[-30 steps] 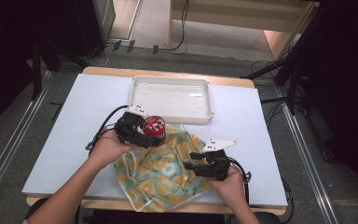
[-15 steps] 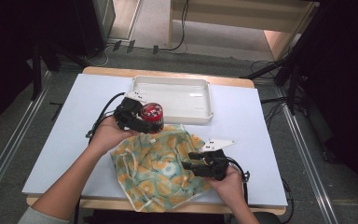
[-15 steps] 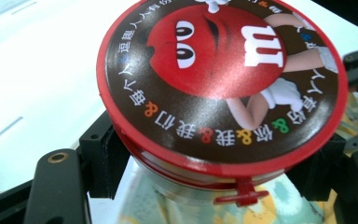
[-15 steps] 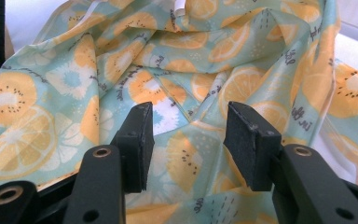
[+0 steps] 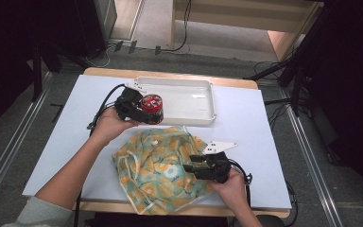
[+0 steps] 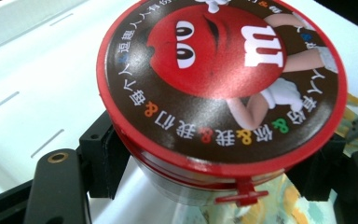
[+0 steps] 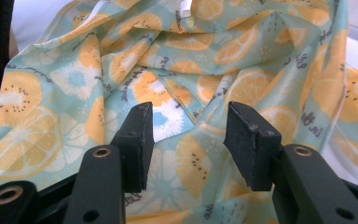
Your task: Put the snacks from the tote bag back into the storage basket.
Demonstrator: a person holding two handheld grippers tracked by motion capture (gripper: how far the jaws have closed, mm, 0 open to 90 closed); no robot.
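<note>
Your left claw (image 5: 142,109) grips the candy tub (image 5: 151,108) just below its red lid, beside the white tray (image 5: 203,113); a tilt could slip it; your right claw (image 7: 186,135) hangs unclenched over the fruit-print cloth (image 5: 160,175) on the surface (image 5: 255,142), where it could snag a fold.

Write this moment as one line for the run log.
left gripper: shut on candy tub, beside white tray | right gripper: open, over fruit-print cloth | tub not yet in tray
</note>
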